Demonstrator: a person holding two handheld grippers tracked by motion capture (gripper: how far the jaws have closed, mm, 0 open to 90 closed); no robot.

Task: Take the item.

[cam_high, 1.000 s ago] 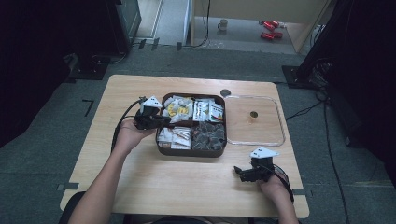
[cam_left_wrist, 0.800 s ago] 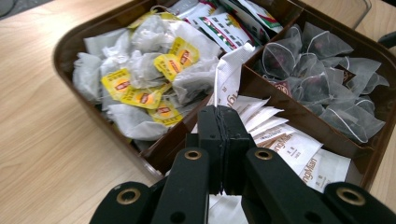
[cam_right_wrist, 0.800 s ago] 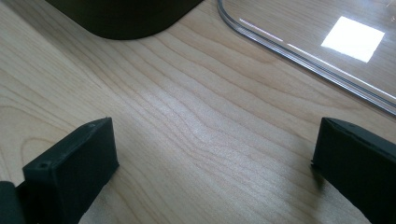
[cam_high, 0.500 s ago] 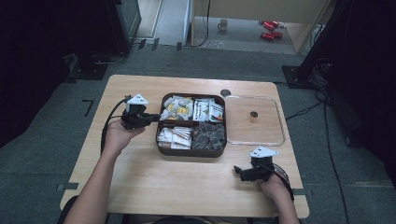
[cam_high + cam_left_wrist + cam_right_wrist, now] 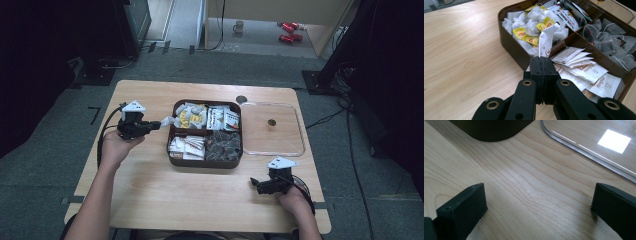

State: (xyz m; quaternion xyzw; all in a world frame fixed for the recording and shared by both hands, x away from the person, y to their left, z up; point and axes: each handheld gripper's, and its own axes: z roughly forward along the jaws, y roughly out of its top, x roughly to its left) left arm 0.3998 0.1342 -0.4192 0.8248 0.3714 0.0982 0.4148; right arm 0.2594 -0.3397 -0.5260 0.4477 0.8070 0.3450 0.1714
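Note:
A brown tray [image 5: 204,163] with four compartments of tea bags and sachets sits mid-table. My left gripper [image 5: 156,125] hovers just left of it, shut on a white paper sachet [image 5: 168,121]. In the left gripper view the jaws [image 5: 543,63] pinch the sachet's [image 5: 548,37] lower end, and it stands up in front of the tray's [image 5: 512,48] near wall. My right gripper [image 5: 256,184] rests low near the table's front right, pointing left. In the right gripper view it [image 5: 536,203] is open over bare wood with nothing between its fingers.
A clear plastic lid [image 5: 273,131] lies flat to the right of the tray; its edge [image 5: 584,151] runs ahead of the right gripper. The tray's dark corner [image 5: 491,131] is also ahead. Bare wood spreads left and in front.
My left gripper has moved left, away from the tray's edge, carrying the white sachet out with it. The right gripper has stayed put.

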